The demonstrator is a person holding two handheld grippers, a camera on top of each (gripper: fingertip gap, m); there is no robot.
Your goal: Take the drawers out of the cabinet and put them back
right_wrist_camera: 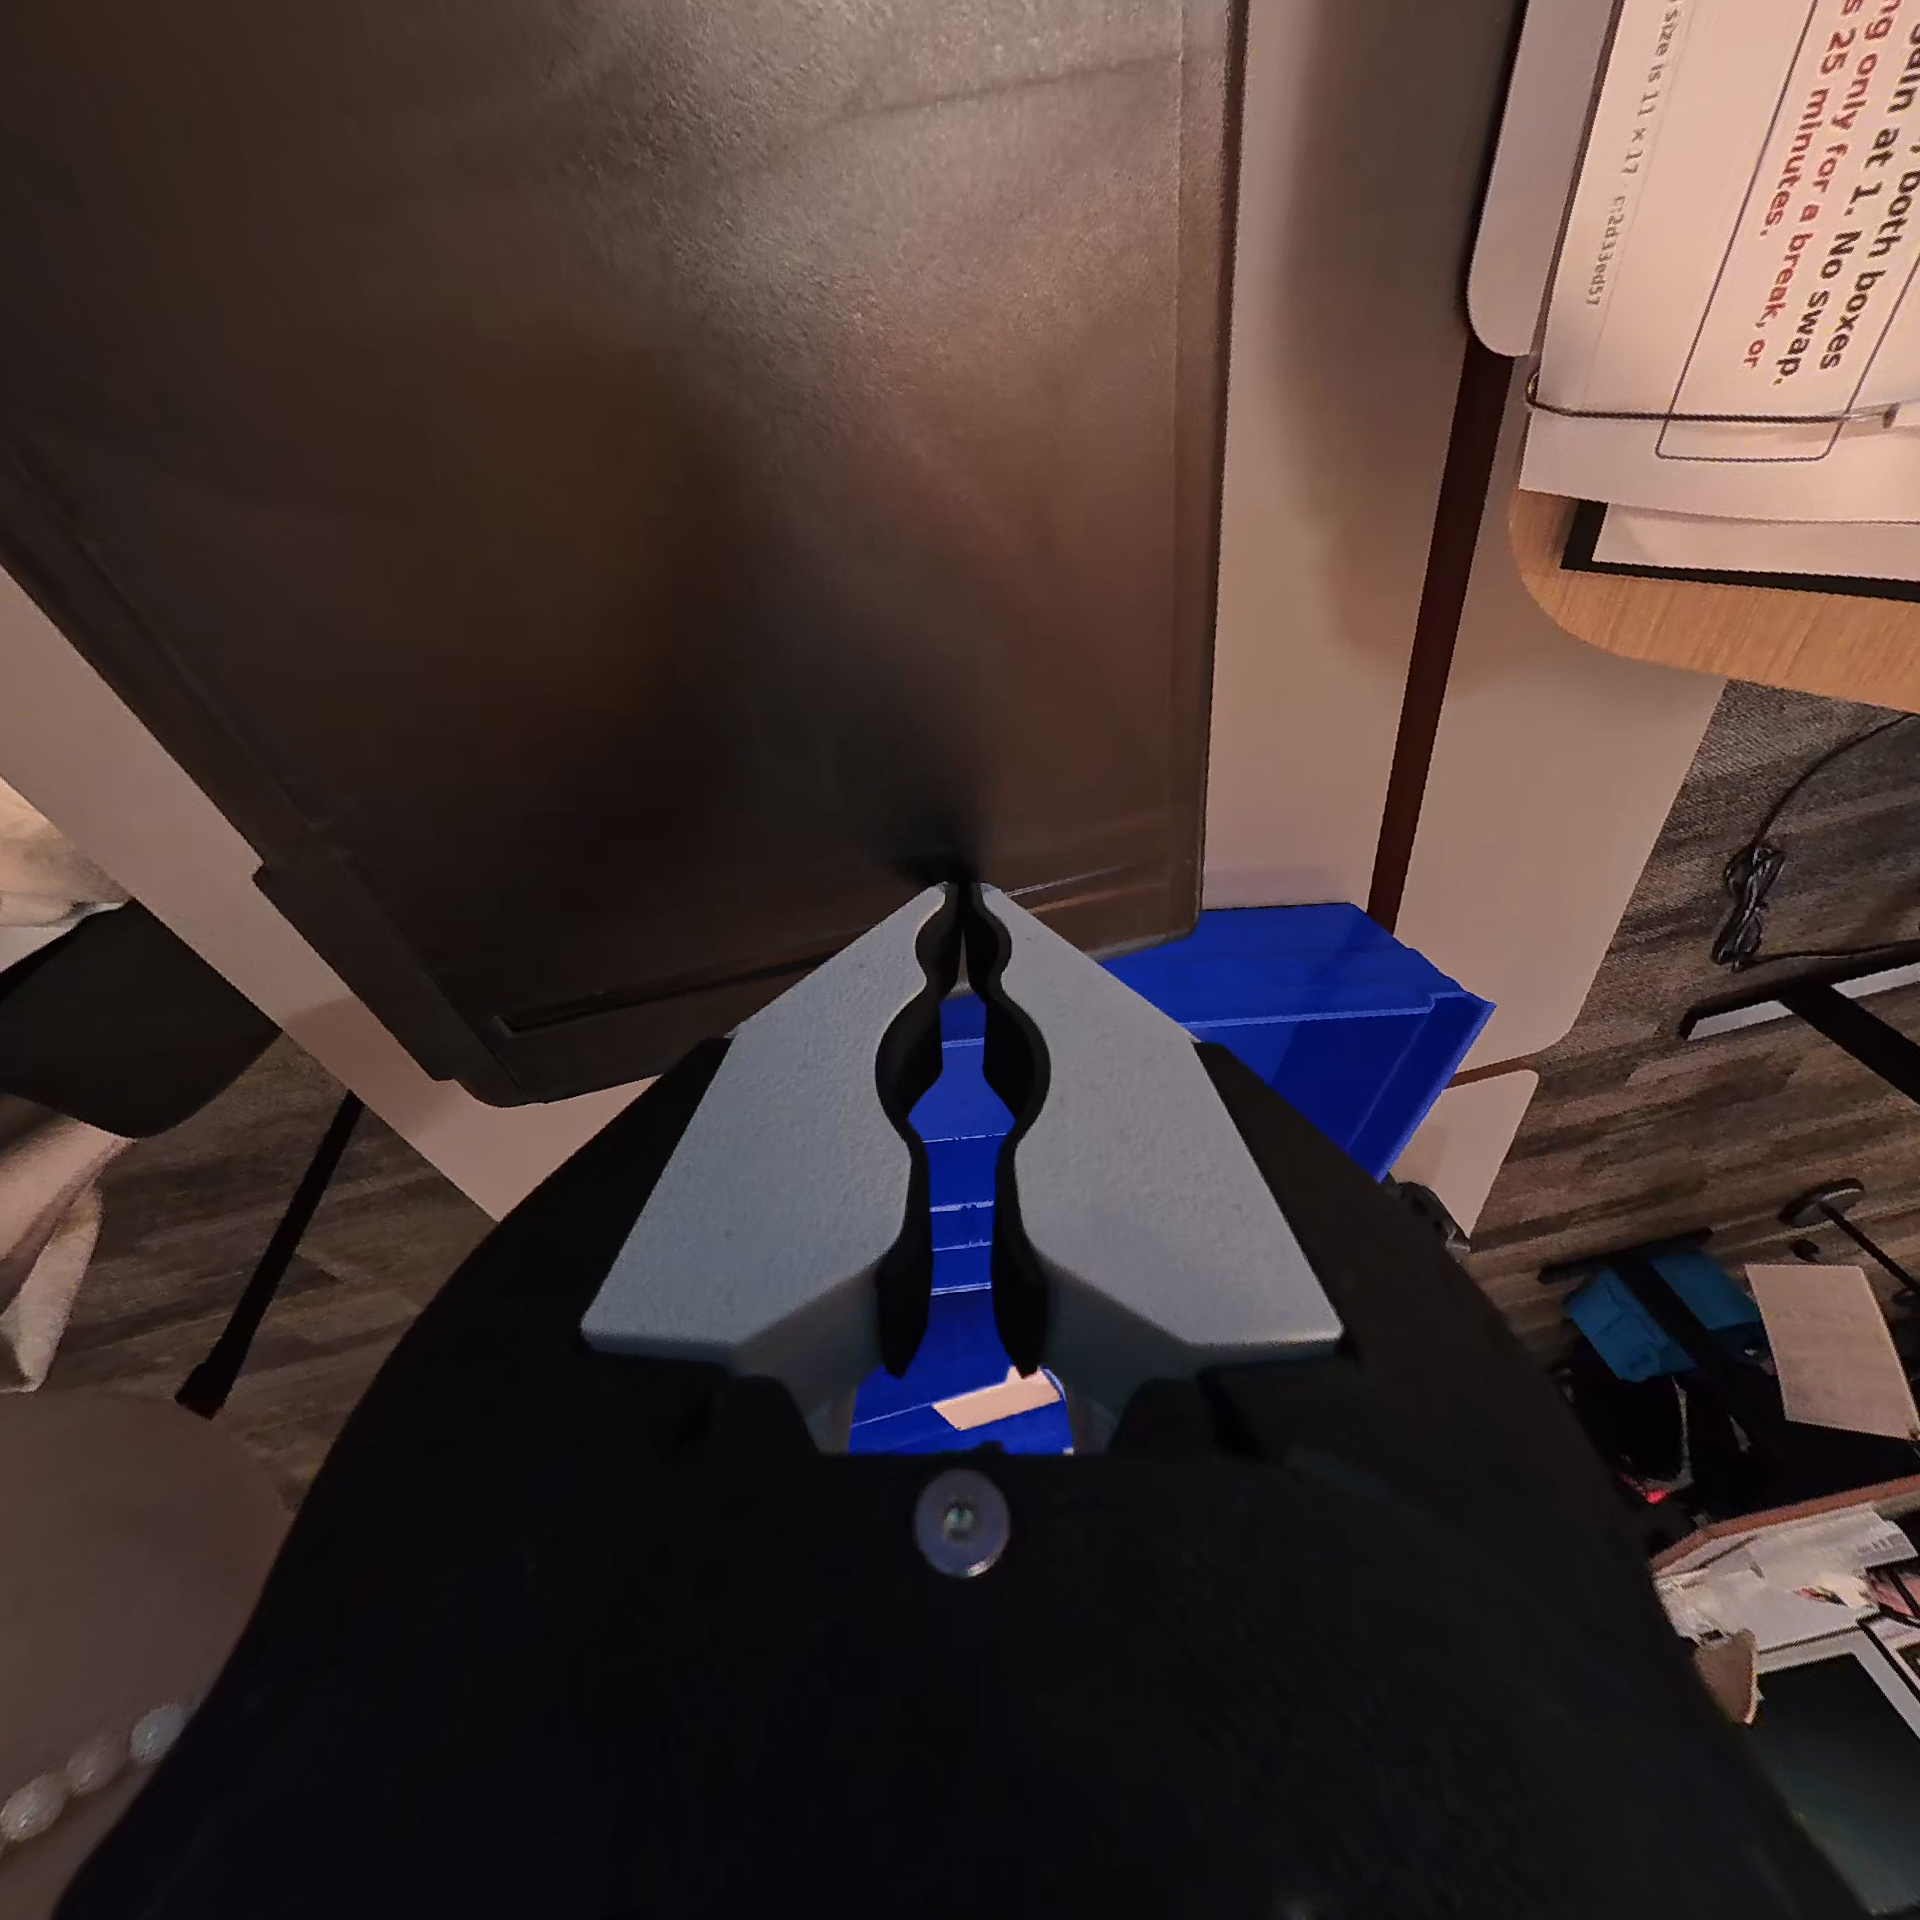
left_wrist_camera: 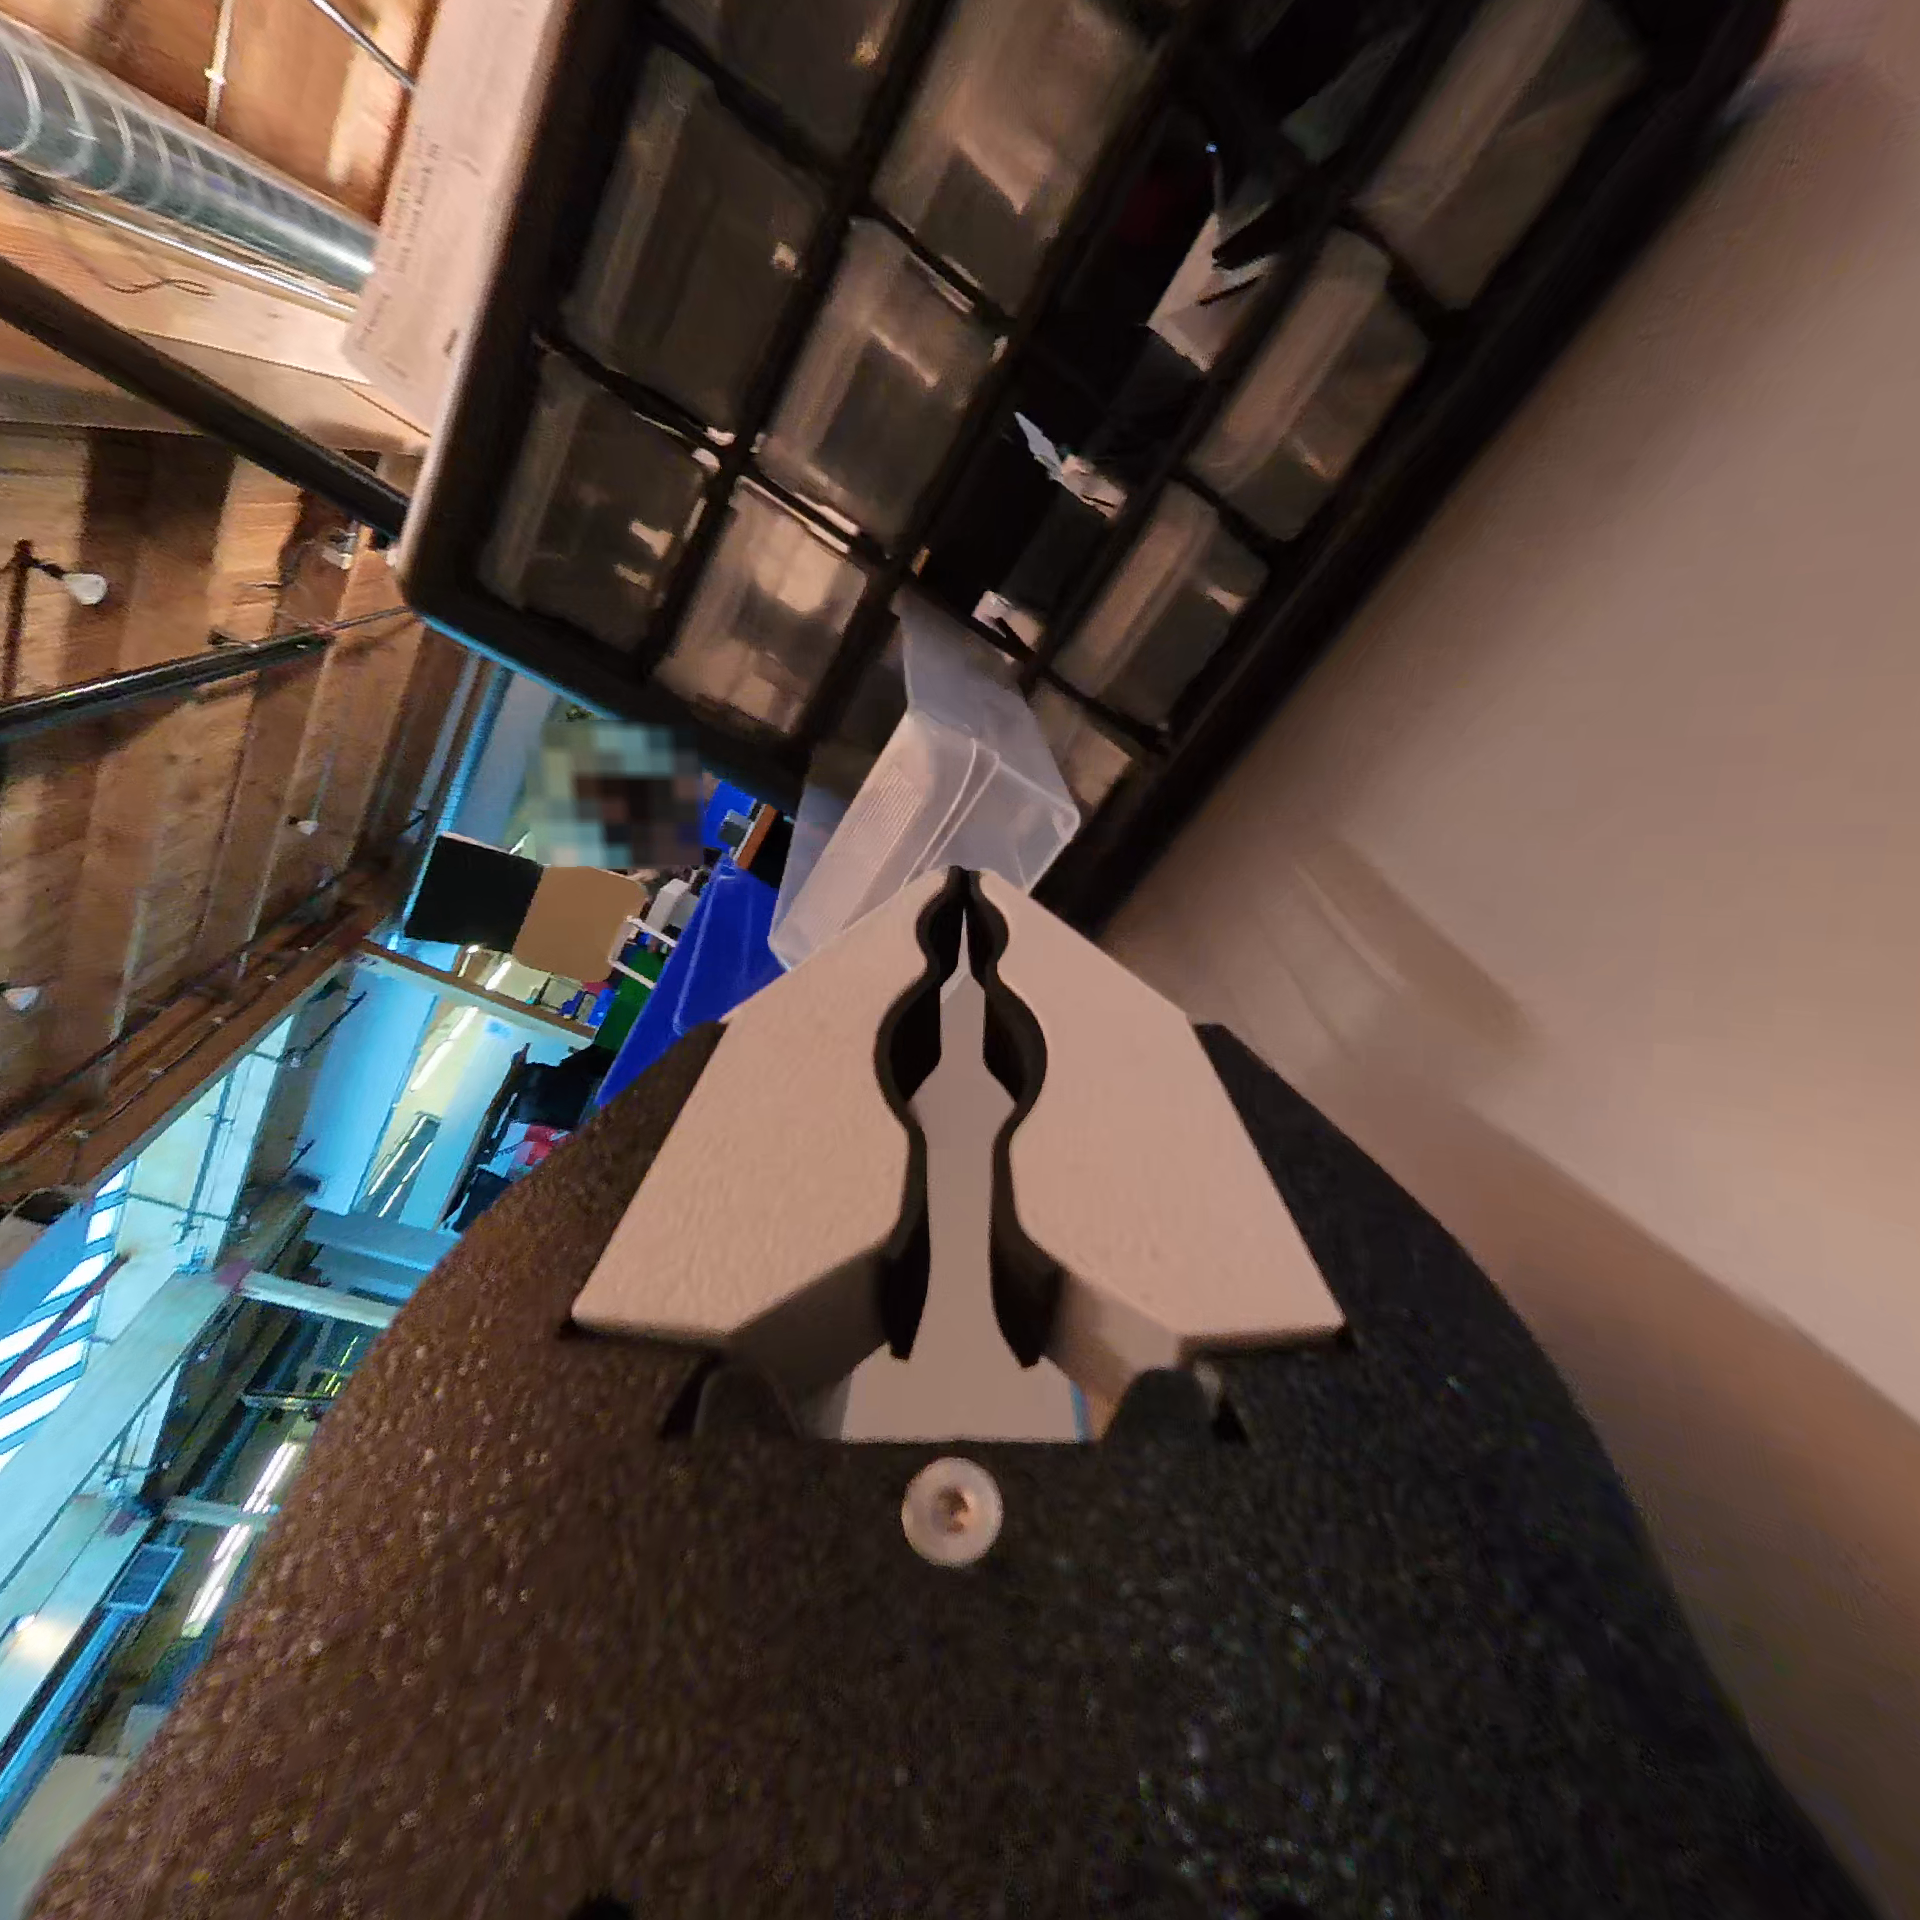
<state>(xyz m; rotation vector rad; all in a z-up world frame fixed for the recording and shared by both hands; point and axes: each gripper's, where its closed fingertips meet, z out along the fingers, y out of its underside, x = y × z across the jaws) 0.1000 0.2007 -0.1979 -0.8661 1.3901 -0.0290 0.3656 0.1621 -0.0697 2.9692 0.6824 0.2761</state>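
White table (left_wrist_camera: 1558, 831) carries the black cabinet (left_wrist_camera: 1403, 665), which I see standing directly on it. From my right view, the blue bin (right_wrist_camera: 1299, 997) sits beyond the table edge; support unclear.

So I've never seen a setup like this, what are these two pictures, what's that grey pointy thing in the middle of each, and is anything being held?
There is no robot here: a person holds a two-finger gripper in each hand, and each gripper carries a camera that looks out along its fingers. The grey wedges are those fingers.

The left wrist view is tilted. The left gripper is closed on the front of a clear plastic drawer, pulled partly out of a black cabinet full of similar drawers. The cabinet stands on a pale tabletop.

In the right wrist view, the right gripper is closed, its tips against the cabinet's plain dark side, probably steadying it. A blue bin sits below.
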